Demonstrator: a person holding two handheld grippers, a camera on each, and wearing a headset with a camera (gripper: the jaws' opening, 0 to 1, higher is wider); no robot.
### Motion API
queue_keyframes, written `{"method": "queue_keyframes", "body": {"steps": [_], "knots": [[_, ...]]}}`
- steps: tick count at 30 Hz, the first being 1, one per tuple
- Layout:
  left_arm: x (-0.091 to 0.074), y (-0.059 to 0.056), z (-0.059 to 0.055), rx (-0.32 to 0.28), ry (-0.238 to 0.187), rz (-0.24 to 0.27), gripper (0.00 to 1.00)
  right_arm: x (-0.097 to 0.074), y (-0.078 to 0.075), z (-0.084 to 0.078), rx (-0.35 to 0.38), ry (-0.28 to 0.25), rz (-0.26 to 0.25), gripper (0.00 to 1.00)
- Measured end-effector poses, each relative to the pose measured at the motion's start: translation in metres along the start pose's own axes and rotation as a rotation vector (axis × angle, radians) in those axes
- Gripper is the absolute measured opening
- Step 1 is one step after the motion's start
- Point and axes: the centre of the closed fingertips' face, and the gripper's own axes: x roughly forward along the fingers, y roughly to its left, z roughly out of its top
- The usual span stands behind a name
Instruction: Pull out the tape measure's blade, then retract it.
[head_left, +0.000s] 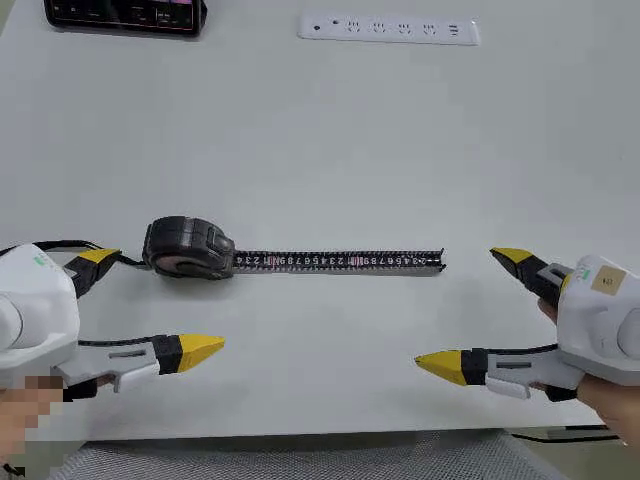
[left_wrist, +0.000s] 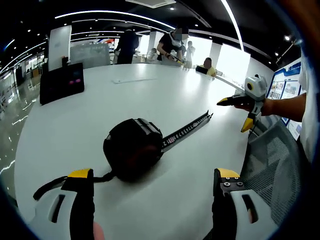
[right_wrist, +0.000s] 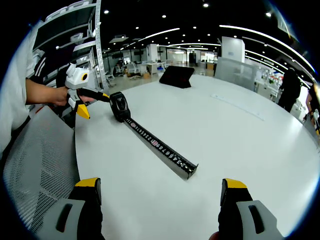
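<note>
Tape measure: The black round tape measure case (head_left: 188, 248) sits on the table, left of the middle and on your side of it.
Blade: The dark blade with white numbers (head_left: 340, 261) is pulled out. It lies flat and runs from the case toward your right.
Your left gripper: The white left gripper with yellow tips (head_left: 160, 300) has its jaws spread wide and grips nothing. Its far tip is just beside the case, not touching it.
Your right gripper: The white right gripper with yellow tips (head_left: 458, 306) also has its jaws spread wide and is empty. Its far tip is near the blade's end, with a gap between them.
Cord: A thin black cord (head_left: 60, 245) runs left from the case, past your left gripper's far jaw.
Edges: The table's front edge is close under both grippers. A grey mesh chair (head_left: 300, 462) shows just below it.
Open room: A wide stretch of table lies between your two grippers, and more lies behind the tape.
Far side: A long white power strip (head_left: 390, 28) and a dark flat screen (head_left: 125, 15) lie near the far edge, well apart from the tape.
Surface: The big white table (head_left: 320, 140) is smooth and a little shiny.
Room: You are in a big bright hall with long ceiling lights. People (left_wrist: 172, 42) stand far behind the table.
</note>
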Motion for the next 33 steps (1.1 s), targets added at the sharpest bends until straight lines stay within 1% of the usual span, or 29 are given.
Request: {"method": "queue_keyframes", "body": {"steps": [4,9,13,21,29,33], "knots": [[0.005,0.0,0.005,-0.023,-0.017,-0.003,0.97,0.001,-0.005,0.001,-0.003,0.001,-0.001,0.99],[0.01,0.0,0.009,-0.058,-0.034,-0.009,0.96,0.001,-0.01,0.003,-0.004,-0.002,-0.002,0.98],[0.015,0.0,0.011,-0.071,-0.04,-0.012,0.96,0.003,-0.012,0.004,-0.007,-0.002,-0.002,0.98],[0.02,-0.002,0.012,-0.082,-0.043,-0.017,0.95,0.005,-0.012,0.004,-0.005,-0.004,0.003,0.97],[0.024,-0.007,0.013,-0.094,-0.053,-0.023,0.94,0.006,-0.011,0.004,-0.004,-0.001,0.012,0.94],[0.024,-0.007,0.014,-0.102,-0.056,-0.017,0.94,0.006,-0.011,0.003,-0.004,0.003,0.015,0.92]]}}
